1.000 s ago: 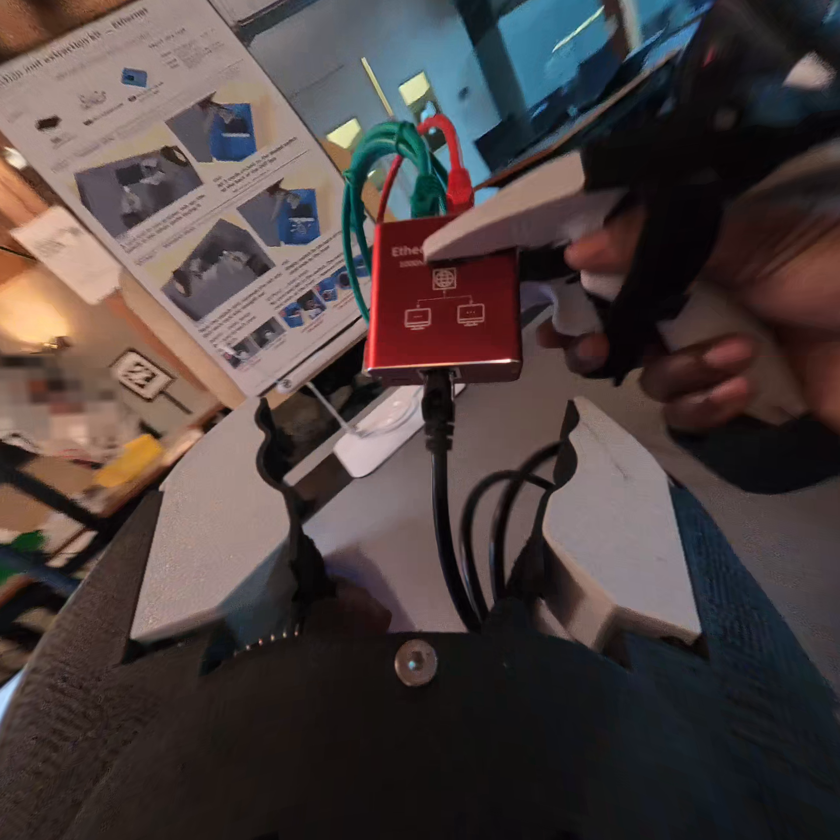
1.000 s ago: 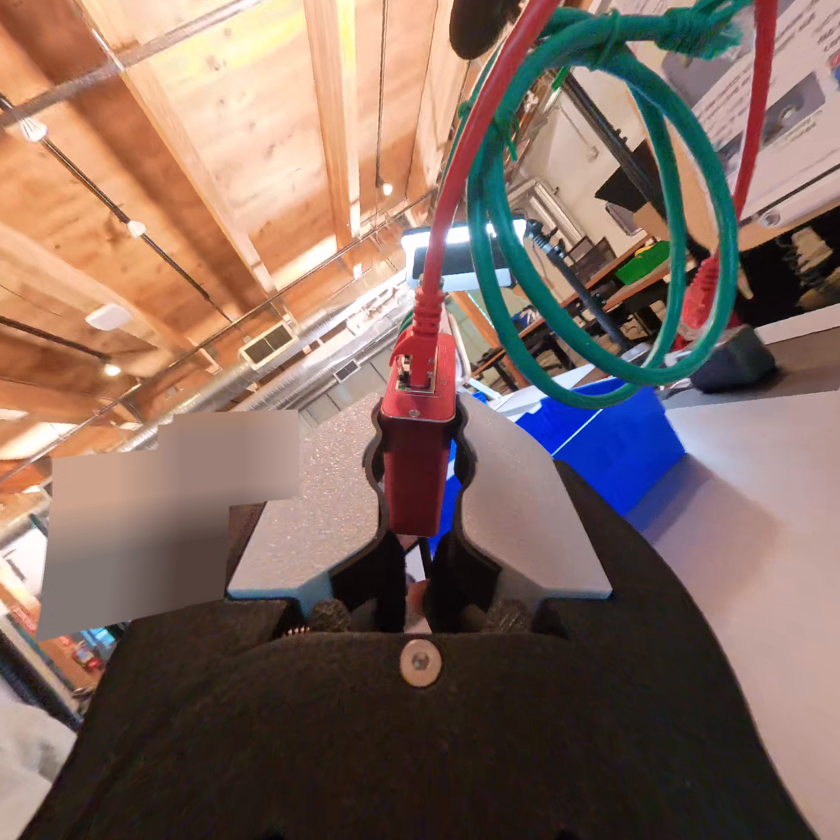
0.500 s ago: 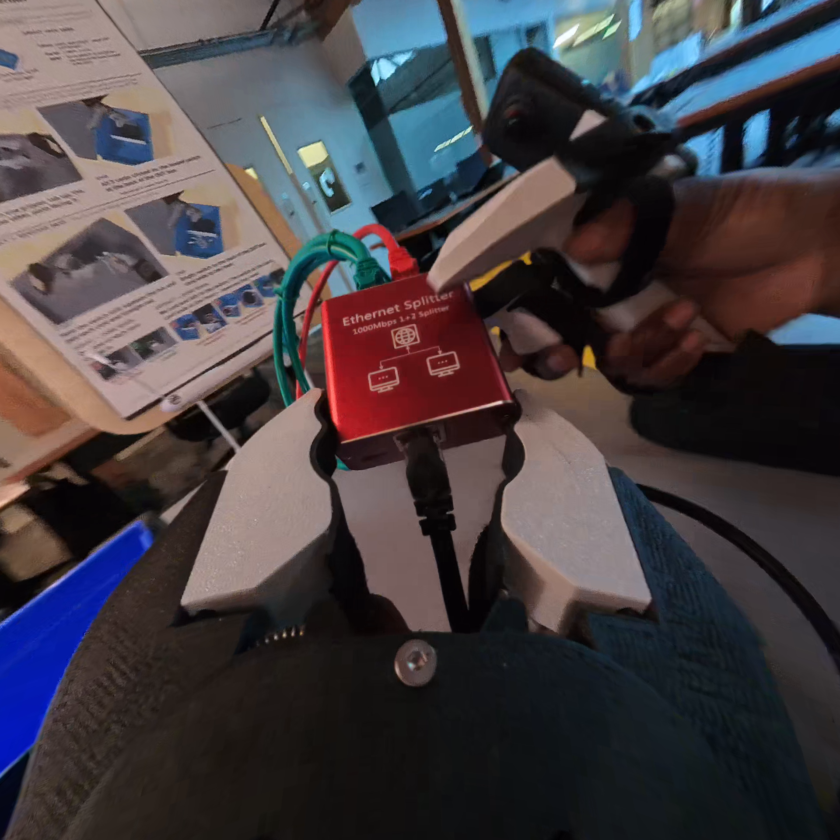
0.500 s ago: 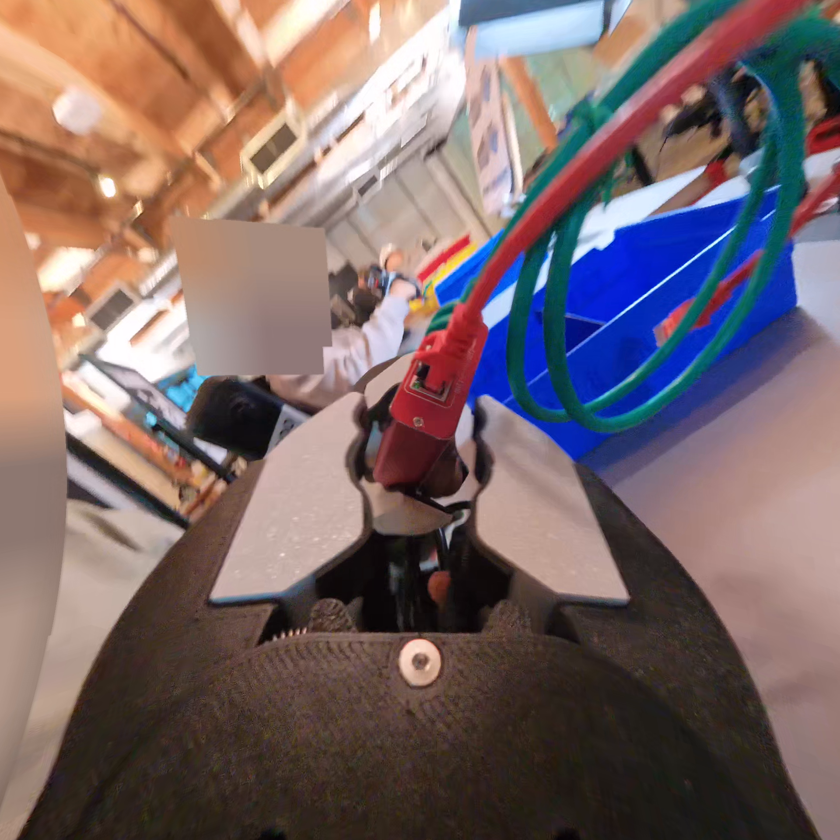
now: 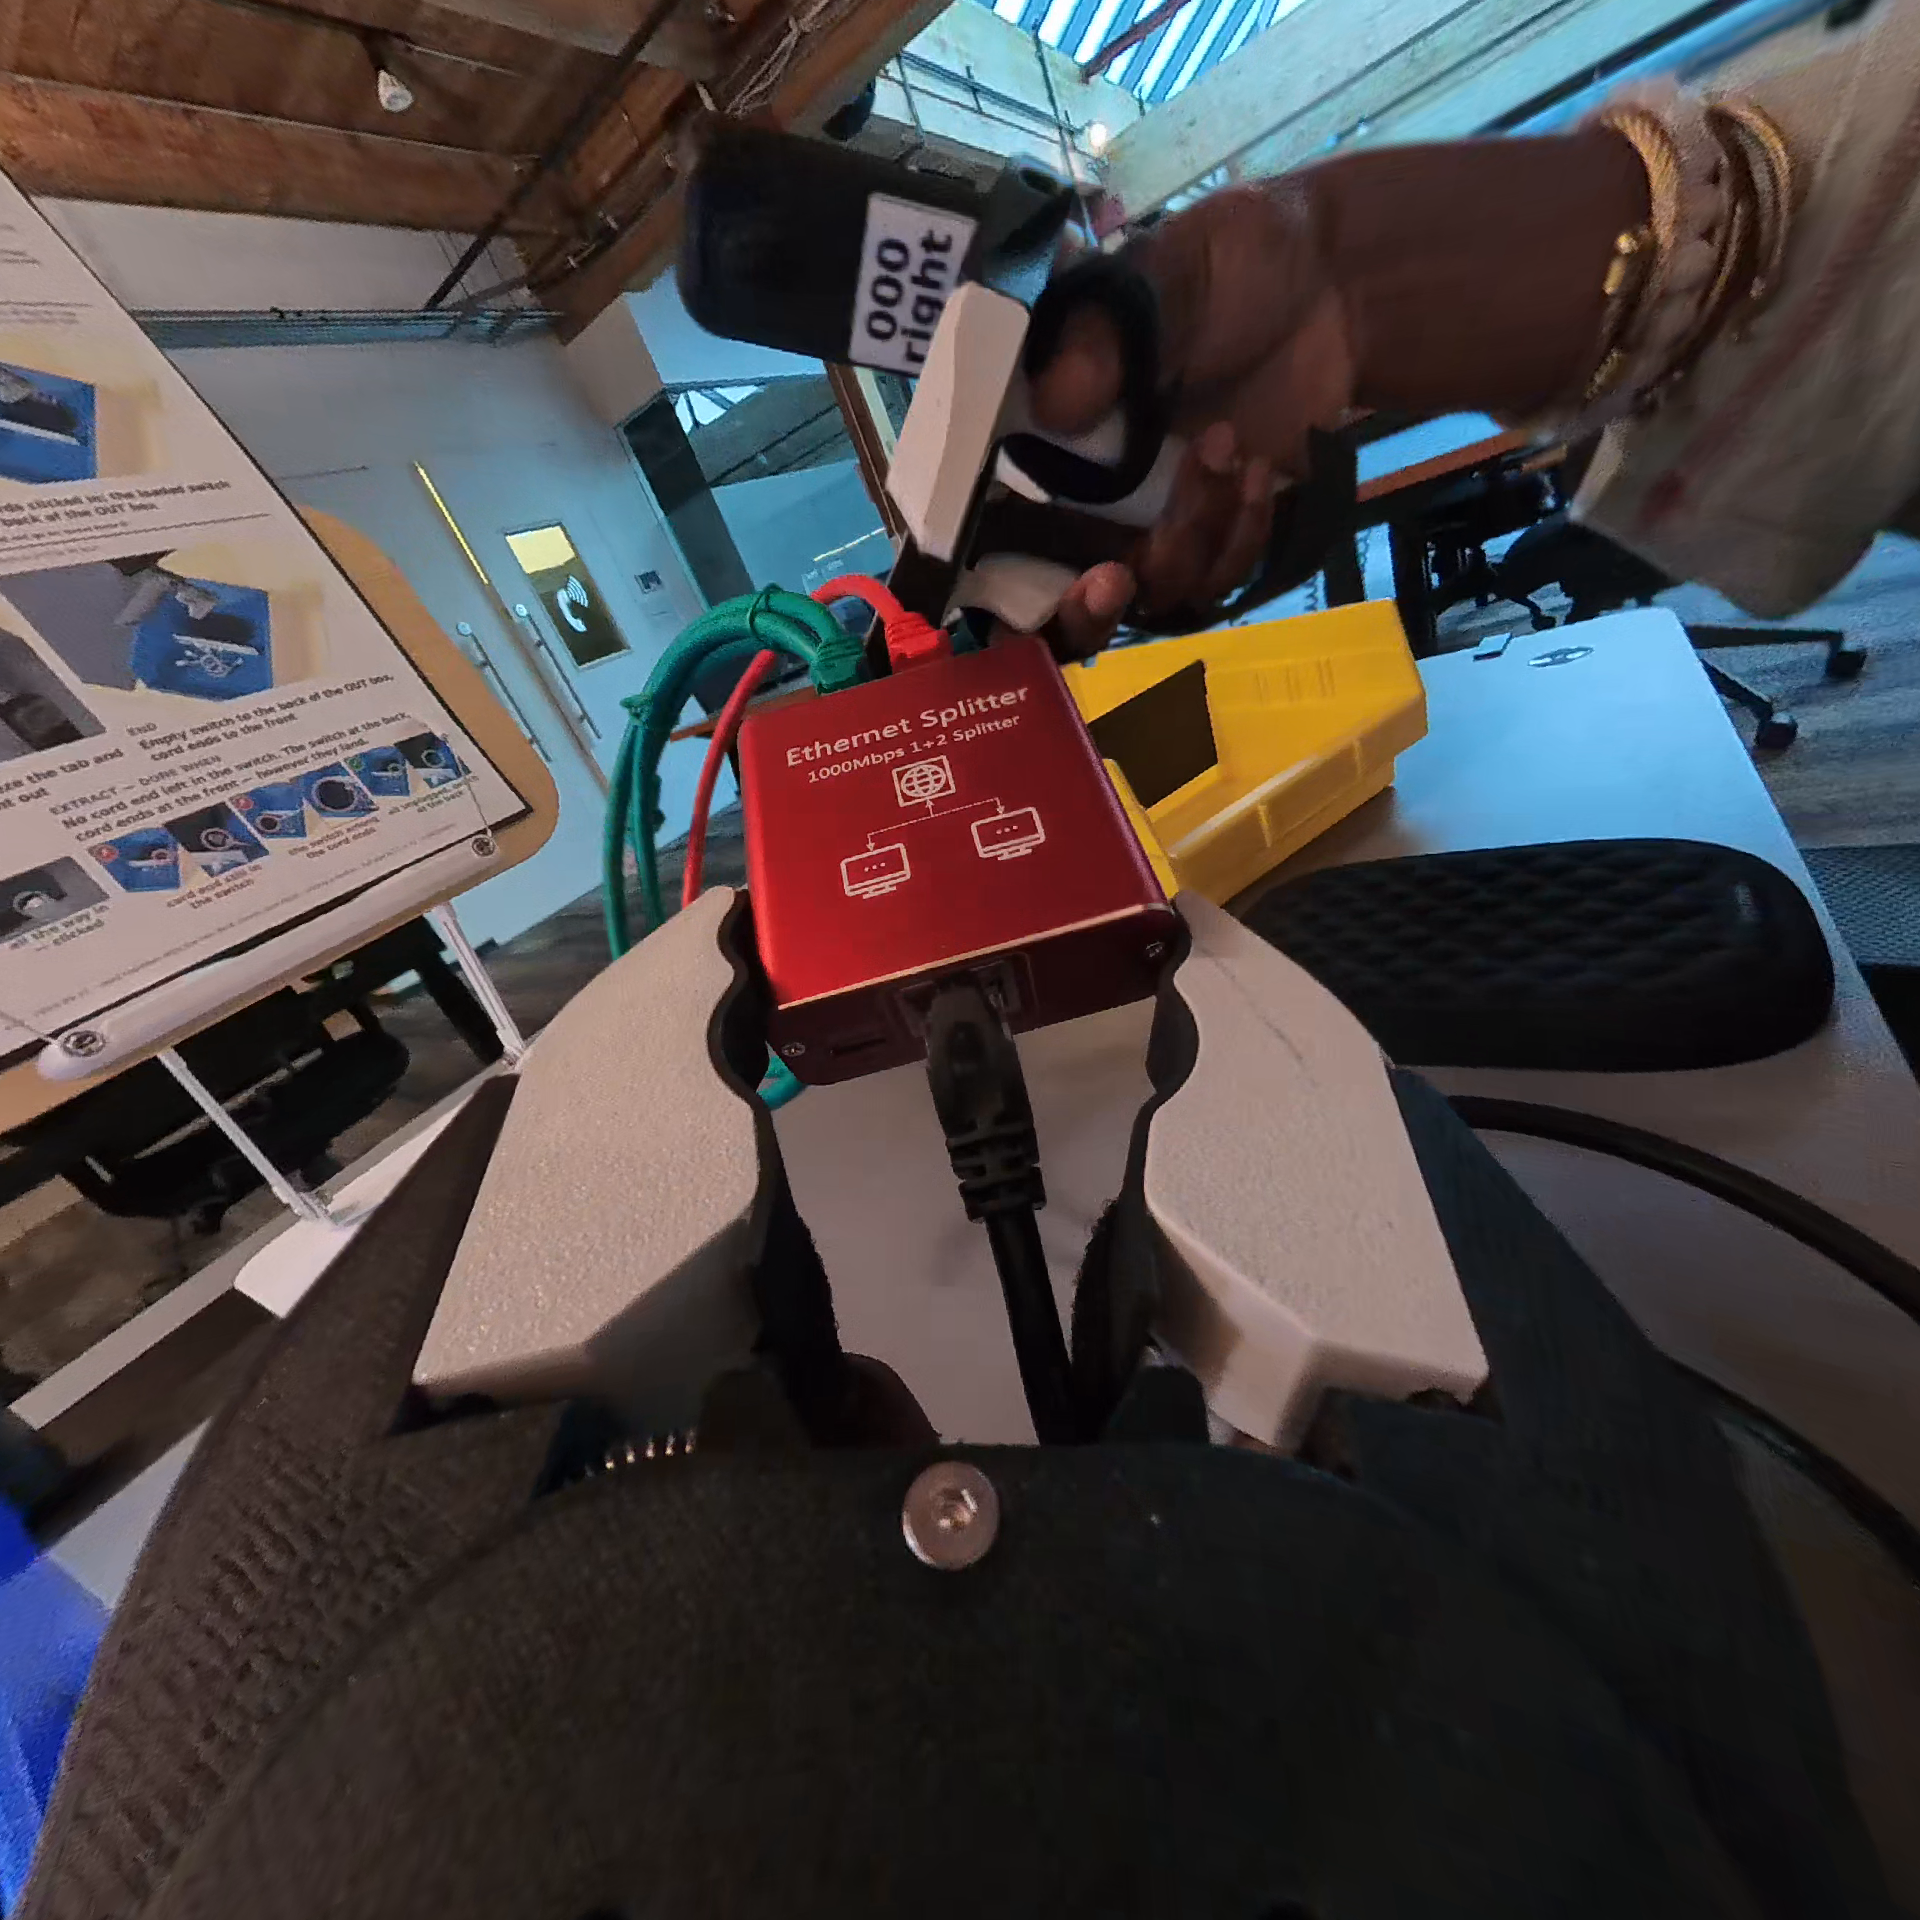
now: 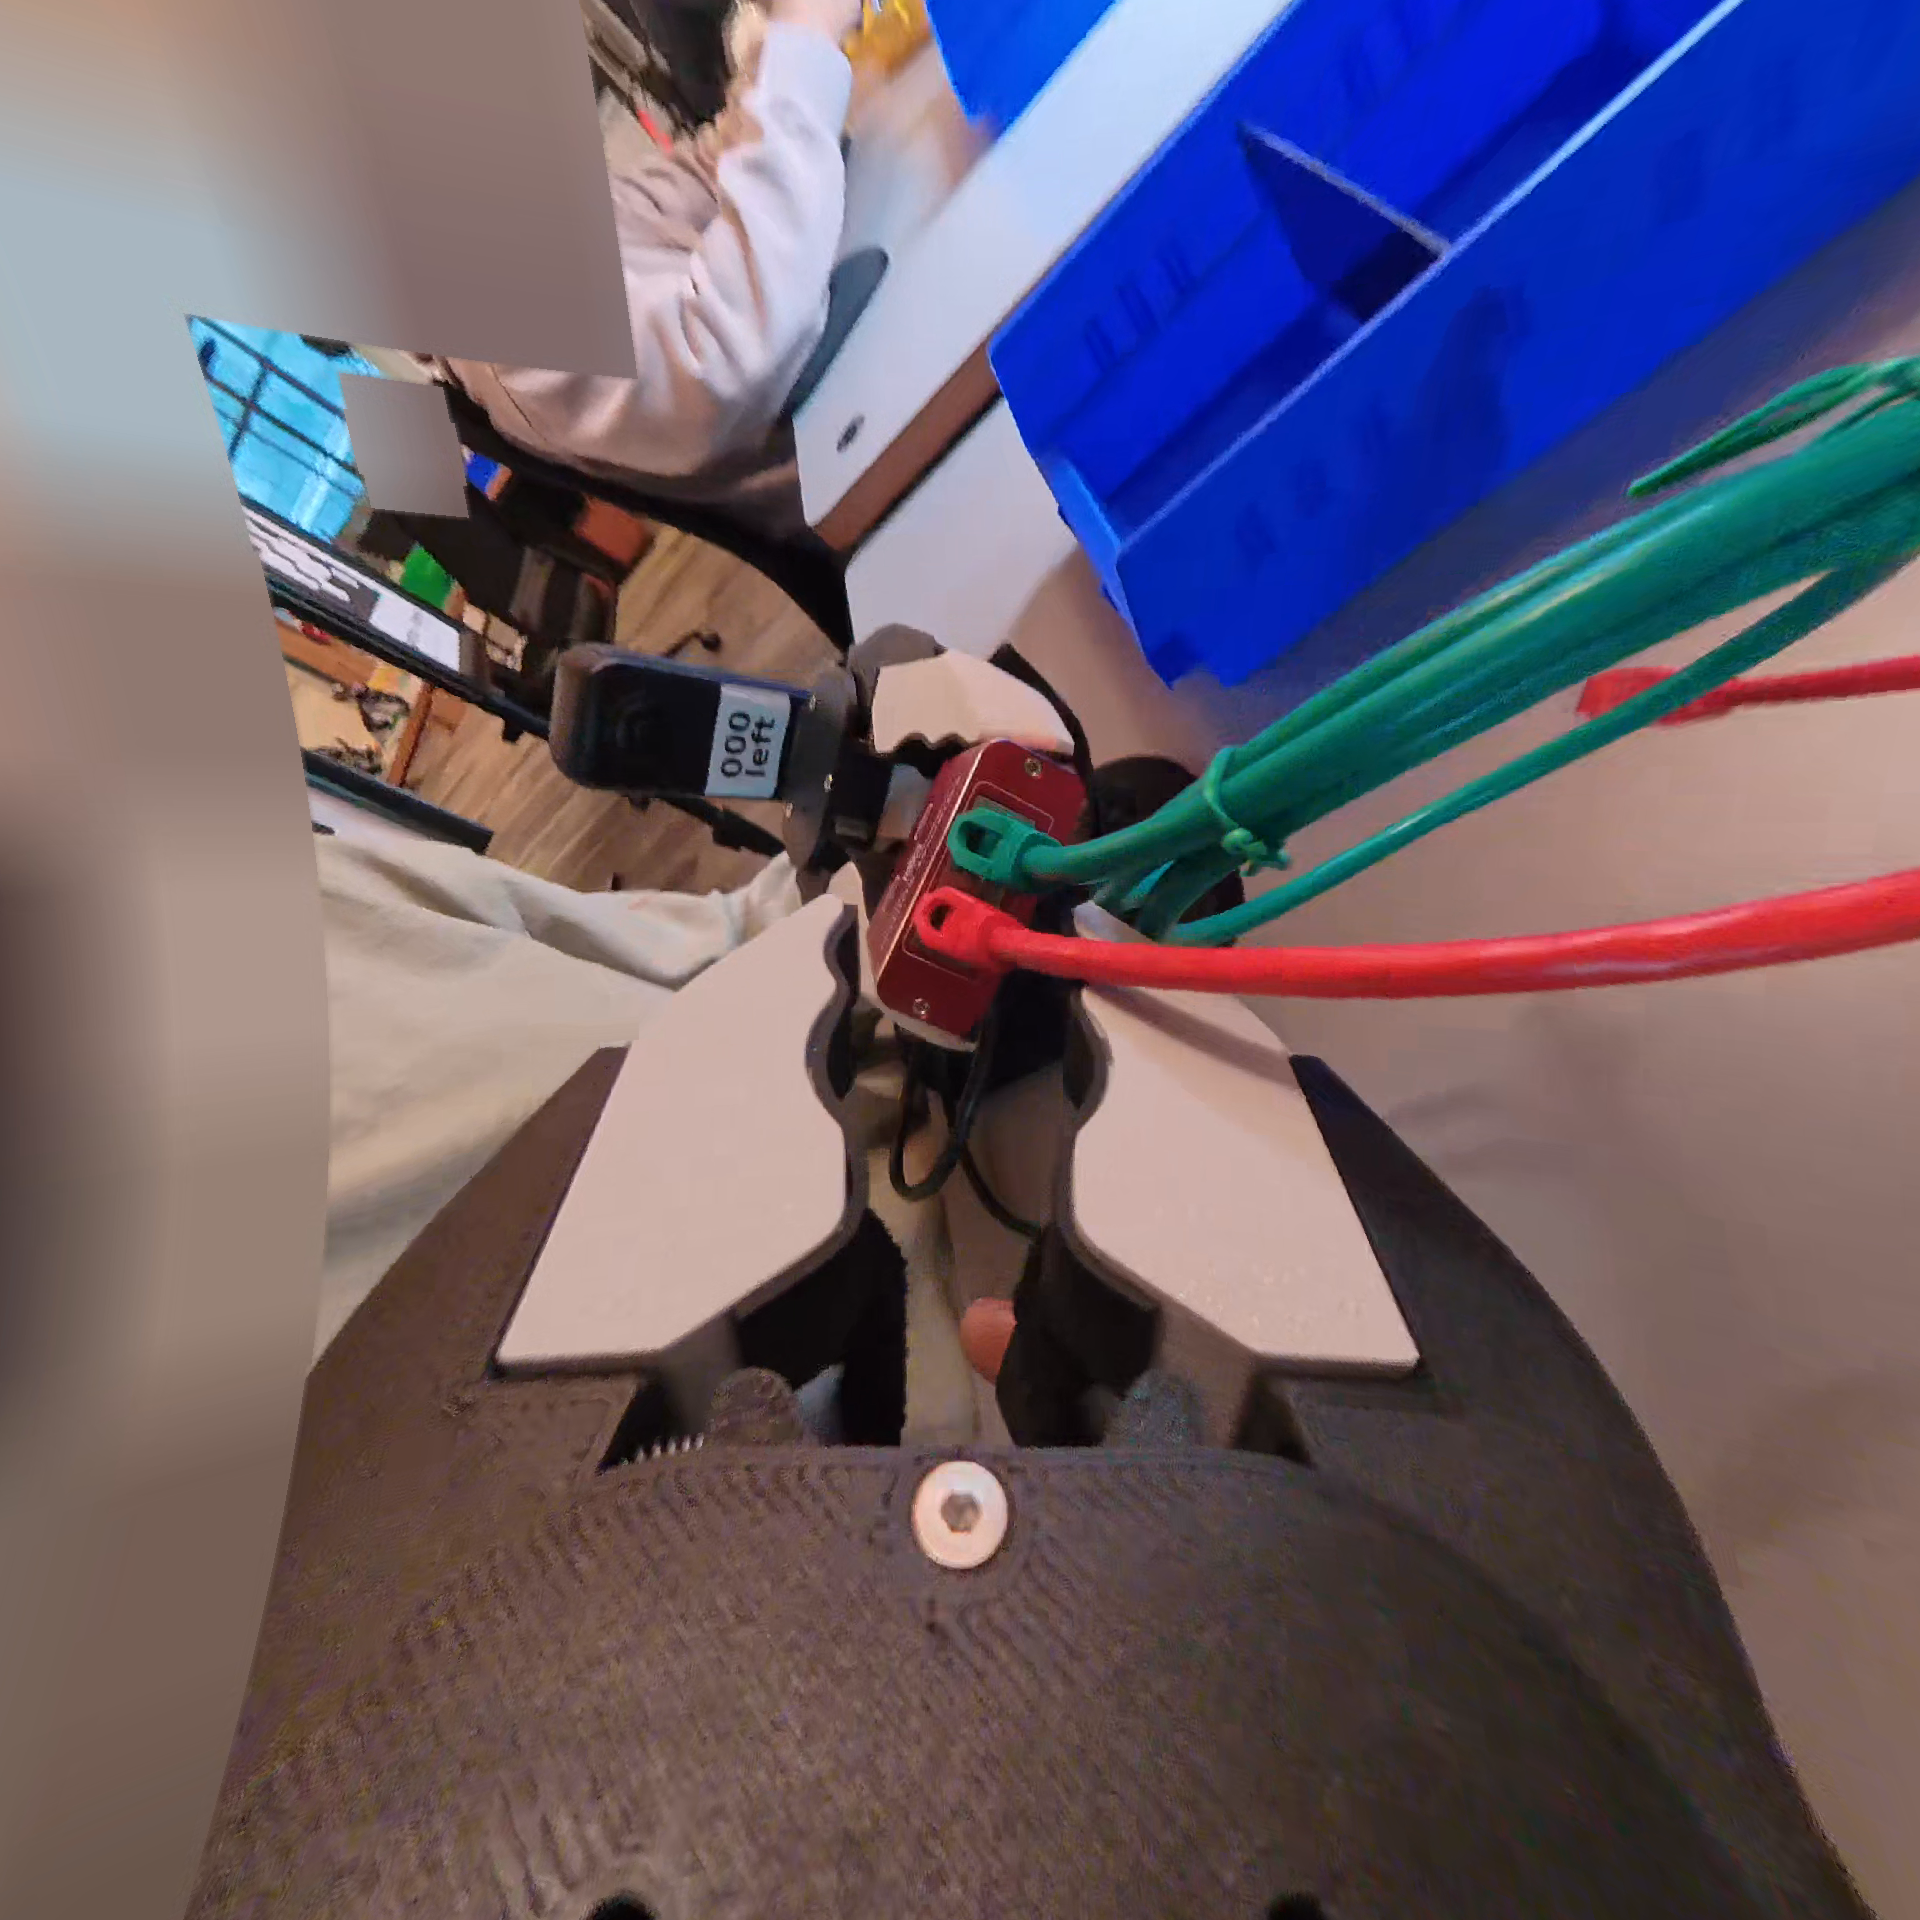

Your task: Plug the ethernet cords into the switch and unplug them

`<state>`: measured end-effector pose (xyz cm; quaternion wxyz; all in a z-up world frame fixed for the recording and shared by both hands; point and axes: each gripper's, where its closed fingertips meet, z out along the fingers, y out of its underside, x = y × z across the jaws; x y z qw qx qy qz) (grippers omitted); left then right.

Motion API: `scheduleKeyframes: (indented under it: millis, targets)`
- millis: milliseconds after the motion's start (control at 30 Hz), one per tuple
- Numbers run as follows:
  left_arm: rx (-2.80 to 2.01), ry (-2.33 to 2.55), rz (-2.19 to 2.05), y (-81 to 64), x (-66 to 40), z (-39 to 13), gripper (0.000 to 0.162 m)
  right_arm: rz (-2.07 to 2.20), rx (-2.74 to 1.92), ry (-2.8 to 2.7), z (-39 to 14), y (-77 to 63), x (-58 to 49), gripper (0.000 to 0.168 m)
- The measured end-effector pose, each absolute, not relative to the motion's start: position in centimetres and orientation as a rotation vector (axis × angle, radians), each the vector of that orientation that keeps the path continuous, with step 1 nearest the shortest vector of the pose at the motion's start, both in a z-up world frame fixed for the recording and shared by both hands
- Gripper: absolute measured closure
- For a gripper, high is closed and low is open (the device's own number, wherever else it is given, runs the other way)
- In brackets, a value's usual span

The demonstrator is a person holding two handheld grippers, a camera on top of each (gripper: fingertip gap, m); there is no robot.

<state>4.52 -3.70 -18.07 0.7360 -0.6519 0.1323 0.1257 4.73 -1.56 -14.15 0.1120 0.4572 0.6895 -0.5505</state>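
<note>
Grey fingers of the left gripper are clamped on both sides of the red switch, held above the table. A black cord is plugged in its near side. On the far side sit a green cord and a red cord. Behind them, the right gripper has its fingers apart near the red plug.

— What sort of place is this?
— A shared workshop-office: exposed wooden ceiling beams, grey worktables, a propped illustrated instruction board.
— Anything else?
— Blue plastic divided bins, a yellow plastic bin, office chairs.
</note>
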Motion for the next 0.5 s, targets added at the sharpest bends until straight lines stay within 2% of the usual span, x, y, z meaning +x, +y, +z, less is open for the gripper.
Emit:
scheduleKeyframes:
  millis: [133,300,400,500]
  targets:
    - [-1.42,0.325,0.309,-3.7,4.9,-18.3,0.09,-1.493,1.362,2.066,-14.7,-1.4,5.0,0.149]
    - [-1.441,0.359,0.37,-3.6,5.1,-19.0,0.09,-1.335,1.375,2.108,-15.8,-1.8,5.7,0.136]
    - [-1.423,0.353,0.384,-3.8,5.0,-18.7,0.09,-1.328,1.369,2.132,-15.6,-2.0,5.6,0.143]
    - [-1.437,0.367,0.433,-3.7,4.8,-19.0,0.09,-1.294,1.369,2.163,-15.8,-1.9,5.6,0.144]
